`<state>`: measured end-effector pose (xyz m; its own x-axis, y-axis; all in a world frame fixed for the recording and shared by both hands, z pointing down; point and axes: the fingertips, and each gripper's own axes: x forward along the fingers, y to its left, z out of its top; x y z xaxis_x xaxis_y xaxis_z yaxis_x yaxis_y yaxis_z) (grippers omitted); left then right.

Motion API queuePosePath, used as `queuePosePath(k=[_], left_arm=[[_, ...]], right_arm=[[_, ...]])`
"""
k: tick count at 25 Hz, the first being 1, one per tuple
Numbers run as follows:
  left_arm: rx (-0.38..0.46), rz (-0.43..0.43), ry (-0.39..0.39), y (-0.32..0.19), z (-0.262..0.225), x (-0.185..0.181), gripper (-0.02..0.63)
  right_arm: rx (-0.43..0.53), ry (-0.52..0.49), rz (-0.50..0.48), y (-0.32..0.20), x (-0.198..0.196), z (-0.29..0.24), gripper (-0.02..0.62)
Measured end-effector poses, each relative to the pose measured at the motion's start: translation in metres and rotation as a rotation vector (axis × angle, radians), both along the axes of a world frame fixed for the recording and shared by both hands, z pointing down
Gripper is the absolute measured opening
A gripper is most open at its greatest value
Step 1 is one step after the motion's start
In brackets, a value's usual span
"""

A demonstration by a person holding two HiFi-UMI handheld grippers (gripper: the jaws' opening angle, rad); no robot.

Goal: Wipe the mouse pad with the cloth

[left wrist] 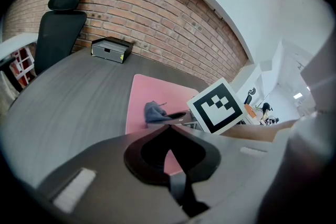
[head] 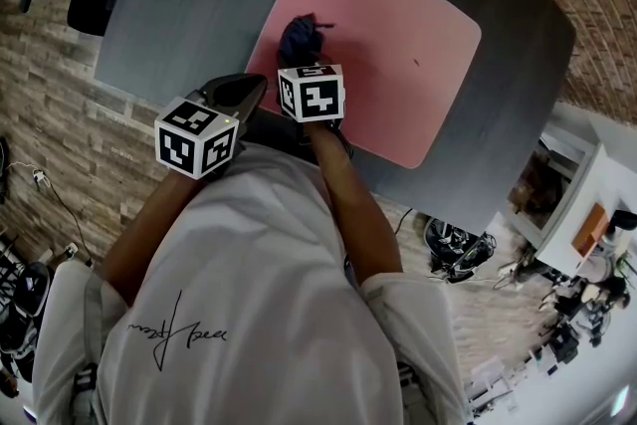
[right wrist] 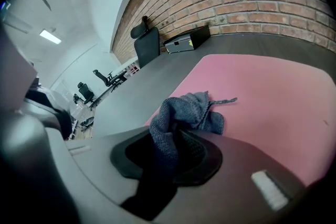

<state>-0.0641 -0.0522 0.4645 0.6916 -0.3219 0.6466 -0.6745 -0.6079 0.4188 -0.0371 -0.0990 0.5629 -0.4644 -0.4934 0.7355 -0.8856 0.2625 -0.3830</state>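
Wiping step in hand. Right gripper (right wrist: pixel 169 139) jaws clamp the cloth (right wrist: pixel 193 112), bunched on the pad (head: pixel 398 45) near its left edge. Left gripper (left wrist: pixel 169 150), jaws together and empty, hovers beside that edge over the desk (head: pixel 179 5). Next, probably: drag the cloth across the pad, pressing down.

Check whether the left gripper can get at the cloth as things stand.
Probably yes: the cloth lies on the mouse pad just ahead of the left gripper, nothing between. But the right gripper has it clamped, and the left jaws are shut, so they'd need opening.
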Motion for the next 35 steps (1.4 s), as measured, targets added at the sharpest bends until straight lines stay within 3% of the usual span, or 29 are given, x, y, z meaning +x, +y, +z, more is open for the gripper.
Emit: queuePosePath(k=[35], left_arm=[[-0.019, -0.028, 0.009, -0.002, 0.001, -0.004, 0.012]], right_arm=[[0.056, 0.024, 0.093, -0.062, 0.042, -0.002, 0.097]])
